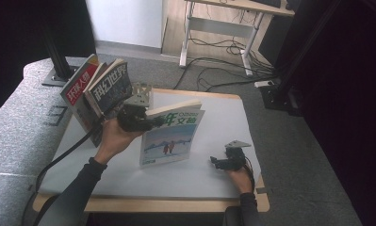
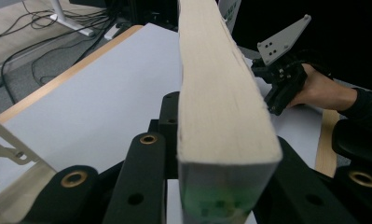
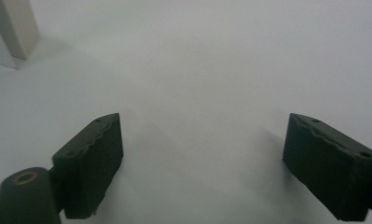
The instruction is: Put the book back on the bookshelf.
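High view: my left gripper (image 1: 137,117) clamps magazine (image 1: 169,139) by top edge, upright on table (image 1: 214,179), just right of leaning magazines (image 1: 98,89). My right gripper (image 1: 221,162) rests near front right, empty.

Left gripper view: jaws pinch page block (image 2: 216,116).

Right gripper view: jaws spread wide over bare table (image 3: 221,70).

Step, as judged: shelving the magazine. Next move calls for sliding it left against the row.

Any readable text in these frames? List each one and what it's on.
"环球人物": red-banded magazine, standing at the far left.
"科幻世界": dark magazine beside it.
"青年文摘": magazine clamped in the left gripper, partly hidden by the jaws.
Smaller print on all three covers: too blurred to read.
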`<state>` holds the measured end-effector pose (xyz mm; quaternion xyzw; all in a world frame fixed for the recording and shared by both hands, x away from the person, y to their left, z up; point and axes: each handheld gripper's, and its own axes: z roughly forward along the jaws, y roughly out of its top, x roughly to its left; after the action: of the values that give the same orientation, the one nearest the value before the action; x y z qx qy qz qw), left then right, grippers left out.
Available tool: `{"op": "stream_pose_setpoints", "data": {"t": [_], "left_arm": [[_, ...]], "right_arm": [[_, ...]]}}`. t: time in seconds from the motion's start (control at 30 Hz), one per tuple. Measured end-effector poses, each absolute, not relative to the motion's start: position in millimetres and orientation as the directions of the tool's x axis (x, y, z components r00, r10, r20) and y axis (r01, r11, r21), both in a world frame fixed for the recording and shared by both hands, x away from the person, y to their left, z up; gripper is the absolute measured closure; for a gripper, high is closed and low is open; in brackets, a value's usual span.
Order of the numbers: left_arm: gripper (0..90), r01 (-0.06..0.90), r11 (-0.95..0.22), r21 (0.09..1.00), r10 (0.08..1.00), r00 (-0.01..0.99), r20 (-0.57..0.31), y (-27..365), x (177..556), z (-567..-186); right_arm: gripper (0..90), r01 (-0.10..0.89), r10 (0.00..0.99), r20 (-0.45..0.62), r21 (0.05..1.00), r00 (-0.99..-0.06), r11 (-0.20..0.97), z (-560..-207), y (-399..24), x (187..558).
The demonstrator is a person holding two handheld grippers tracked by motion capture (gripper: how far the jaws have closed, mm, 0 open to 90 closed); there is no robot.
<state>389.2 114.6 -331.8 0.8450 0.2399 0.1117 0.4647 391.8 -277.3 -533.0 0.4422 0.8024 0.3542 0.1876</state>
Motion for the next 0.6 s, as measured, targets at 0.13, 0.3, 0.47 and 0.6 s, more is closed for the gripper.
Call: {"op": "stream_pose_setpoints", "data": {"t": [0.13,0.3,0.47,0.6], "left_arm": [[74.1,0.305,-0.455,0.837,0.520,0.854,-0.029,119,388,-328],[74.1,0.313,-0.453,0.835,0.533,0.846,-0.027,125,388,-323],[74.2,0.316,-0.453,0.834,0.547,0.837,-0.020,132,387,-318],[74.2,0.323,-0.439,0.838,0.569,0.822,-0.019,138,385,-314]], "right_arm": [[5.7,0.581,0.842,0.010,0.728,-0.540,0.364,-536,-275,393],[5.5,0.582,0.842,0.015,0.729,-0.540,0.360,-536,-275,393],[5.4,0.581,0.842,0.015,0.731,-0.539,0.358,-536,-275,393],[5.4,0.581,0.843,0.015,0.731,-0.538,0.358,-536,-275,393]]}}
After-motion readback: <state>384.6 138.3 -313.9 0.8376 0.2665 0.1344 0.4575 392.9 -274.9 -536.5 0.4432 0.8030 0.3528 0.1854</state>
